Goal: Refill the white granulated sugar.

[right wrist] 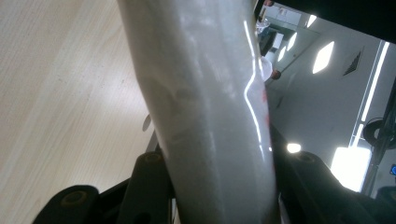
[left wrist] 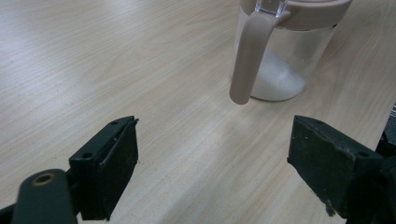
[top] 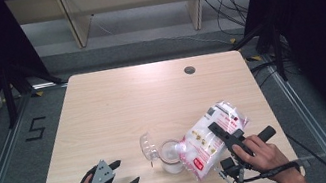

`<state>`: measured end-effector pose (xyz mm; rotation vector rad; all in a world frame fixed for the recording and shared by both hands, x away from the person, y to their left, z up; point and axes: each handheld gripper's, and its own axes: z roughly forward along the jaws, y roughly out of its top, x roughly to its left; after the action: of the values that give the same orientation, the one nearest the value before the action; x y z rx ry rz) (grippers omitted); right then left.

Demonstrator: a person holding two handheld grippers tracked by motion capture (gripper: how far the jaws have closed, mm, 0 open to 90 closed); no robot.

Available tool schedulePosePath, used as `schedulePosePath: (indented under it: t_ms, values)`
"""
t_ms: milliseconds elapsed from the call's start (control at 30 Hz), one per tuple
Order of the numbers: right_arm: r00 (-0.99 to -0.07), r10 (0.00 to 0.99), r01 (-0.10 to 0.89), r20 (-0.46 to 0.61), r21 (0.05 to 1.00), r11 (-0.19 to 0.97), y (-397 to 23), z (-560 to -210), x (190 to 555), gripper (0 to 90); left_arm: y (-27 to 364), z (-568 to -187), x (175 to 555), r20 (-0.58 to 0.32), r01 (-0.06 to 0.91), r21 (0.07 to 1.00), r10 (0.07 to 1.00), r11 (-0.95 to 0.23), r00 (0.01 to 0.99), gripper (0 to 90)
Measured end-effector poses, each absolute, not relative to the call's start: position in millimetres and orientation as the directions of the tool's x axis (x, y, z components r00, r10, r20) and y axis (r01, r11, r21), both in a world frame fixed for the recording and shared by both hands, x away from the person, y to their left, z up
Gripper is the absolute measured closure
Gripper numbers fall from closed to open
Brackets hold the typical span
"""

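Note:
A clear plastic bag (top: 200, 141) of white grains with red print is tilted down to the left, its lower end over the mouth of a clear jar (top: 171, 160). My right gripper (top: 222, 134) is shut on the bag's middle; in the right gripper view the bag (right wrist: 205, 93) is pinched between both jaws of the gripper (right wrist: 224, 163). The jar (left wrist: 285, 60) has a pink rim, a hanging pink strap (left wrist: 250, 56) and white powder in its bottom. Its clear lid (top: 148, 147) stands flipped open to the left. My left gripper (top: 126, 174) rests open near the table's front left, its jaws (left wrist: 215, 135) pointing at the jar with nothing between them.
The light wooden table (top: 117, 104) has a round cable hole (top: 189, 70) near its far edge. Black curtains and stands flank the table, and cables lie on the floor at the far right.

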<state>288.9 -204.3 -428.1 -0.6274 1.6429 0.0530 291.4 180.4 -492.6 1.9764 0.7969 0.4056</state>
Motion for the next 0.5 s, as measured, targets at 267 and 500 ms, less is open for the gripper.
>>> schedulePosePath:
  t_ms: [267, 500]
  values:
    - [-0.029, -0.355, -0.419, -0.934, -0.311, 0.853, -205.1, -427.8, 287.8, 65.7, 181.7, -491.1, 292.2, -0.017, 0.349, 0.863, 0.67, -0.365, 0.742, 15.6]
    - [-0.016, -0.368, -0.429, -0.93, -0.326, 0.842, -203.9, -426.6, 288.3, 65.7, 180.2, -492.0, 289.8, -0.039, 0.367, 0.862, 0.675, -0.35, 0.737, 15.6]
